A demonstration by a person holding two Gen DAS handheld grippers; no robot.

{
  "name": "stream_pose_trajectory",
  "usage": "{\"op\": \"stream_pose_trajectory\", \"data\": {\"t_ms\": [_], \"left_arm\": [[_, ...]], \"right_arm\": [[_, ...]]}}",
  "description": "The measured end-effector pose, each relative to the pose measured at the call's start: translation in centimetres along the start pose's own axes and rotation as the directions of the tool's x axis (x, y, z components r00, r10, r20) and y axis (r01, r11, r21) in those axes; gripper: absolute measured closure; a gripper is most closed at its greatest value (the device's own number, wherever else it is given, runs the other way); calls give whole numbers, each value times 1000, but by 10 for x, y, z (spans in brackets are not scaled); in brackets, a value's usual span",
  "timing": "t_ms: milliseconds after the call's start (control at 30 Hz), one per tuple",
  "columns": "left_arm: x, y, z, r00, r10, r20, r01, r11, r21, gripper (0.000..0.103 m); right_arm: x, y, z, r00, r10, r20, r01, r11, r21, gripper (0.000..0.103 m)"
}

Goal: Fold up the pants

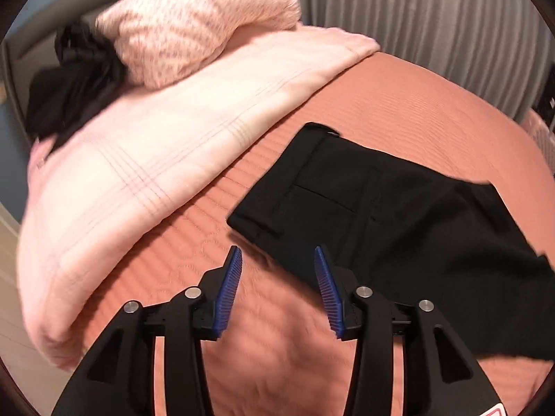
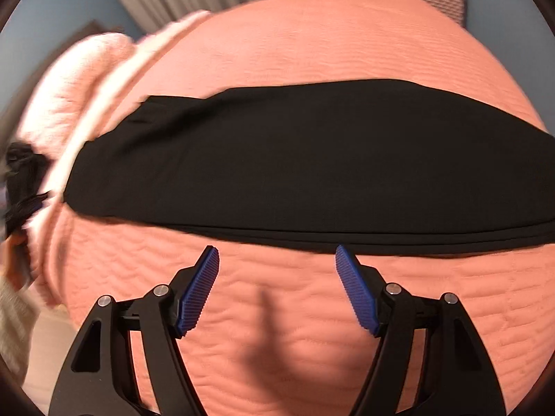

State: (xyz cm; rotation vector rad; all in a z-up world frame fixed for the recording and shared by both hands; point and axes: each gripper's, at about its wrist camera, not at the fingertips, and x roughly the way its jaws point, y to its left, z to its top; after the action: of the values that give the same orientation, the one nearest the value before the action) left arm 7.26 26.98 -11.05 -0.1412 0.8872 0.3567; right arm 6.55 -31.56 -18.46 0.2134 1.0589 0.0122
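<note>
The black pants (image 2: 312, 159) lie flat across the bed's orange quilt (image 2: 312, 45). The left hand-held gripper (image 1: 277, 260) hangs spread and empty beside their waistband end at 1 o'clock. The right hand-held gripper (image 2: 277, 260) stands wide and empty just short of their long edge at 12 o'clock. A pink blanket (image 1: 138, 159) lies at 10 o'clock.

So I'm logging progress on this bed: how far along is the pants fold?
Done: the black pants lie flat on the orange bedspread as one long strip, layered edges stacked, so the lengthwise fold looks made. In hand: nothing; the left gripper near the waistband end and the right gripper before the long edge are both open and empty. Left: folding the strip across its length.
</note>
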Motion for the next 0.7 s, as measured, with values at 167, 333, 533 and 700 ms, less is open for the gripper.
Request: {"op": "stream_pose_trajectory", "data": {"t_ms": [167, 333, 533, 700], "left_arm": [[-49, -72, -31, 985, -170, 0, 169, 976, 134, 49], [-80, -158, -68, 953, -297, -65, 303, 916, 264, 49], [-109, -233, -119, 920, -339, -197, 390, 847, 363, 49], [-127, -251, -131, 933, -301, -197, 359, 828, 432, 48]], "right_arm": [[-50, -133, 12, 983, -122, 135, 80, 956, 281, 34], [-66, -247, 27, 975, -177, 136, 108, 907, 406, 34], [-21, -272, 54, 994, 44, 96, -74, 939, 337, 41], [-101, -202, 76, 955, 95, 281, -94, 995, -18, 99]]}}
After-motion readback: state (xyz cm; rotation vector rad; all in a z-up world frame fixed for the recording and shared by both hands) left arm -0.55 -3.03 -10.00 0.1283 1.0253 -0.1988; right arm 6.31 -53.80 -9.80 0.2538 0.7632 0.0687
